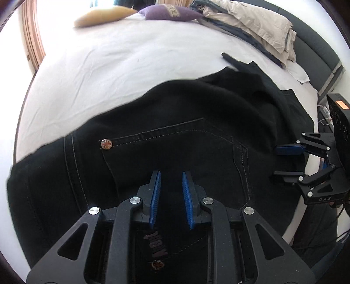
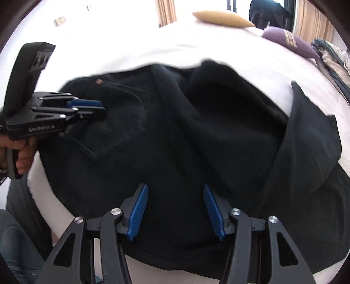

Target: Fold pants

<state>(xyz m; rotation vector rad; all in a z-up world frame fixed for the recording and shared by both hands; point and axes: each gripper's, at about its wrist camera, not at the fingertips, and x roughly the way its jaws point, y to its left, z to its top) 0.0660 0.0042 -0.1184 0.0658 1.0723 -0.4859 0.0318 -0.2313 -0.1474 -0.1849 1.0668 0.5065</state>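
On the white bed (image 1: 105, 65), black pants (image 1: 175, 139) lie spread near the close edge, waist end with its stitched back pocket (image 1: 175, 157) and rivet (image 1: 106, 144) under the left gripper, legs heaped and partly doubled over toward the far right. Judged: laid flat here so the wide mattress gives room for folding; the bunched leg part suggests the fold is only begun or needs smoothing.

Left gripper (image 1: 171, 196): blue pads (image 1: 155, 196) parted, nothing between them, poised just above the pocket area, pointing across the cloth. Whether the tips touch the fabric cannot be told. Seen from the right wrist view it sits at the left side of the pants (image 2: 175, 135), over the pocket corner, a hand (image 2: 21, 153) on its grip.

Right gripper (image 2: 176, 212): jaws wide apart, empty, hanging over the near hem edge of the dark cloth where it meets the mattress edge. From the left view it stands at the right border of the pants, jaws apart there too (image 1: 286, 161).

Judged: both tools flank the garment, one each side, likely readying to pinch an edge and carry it over.

Far side: tan cushion (image 1: 102, 15), purple cushion (image 1: 170, 13), a pile of beige and grey laundry (image 1: 251, 28), well apart from the pants.
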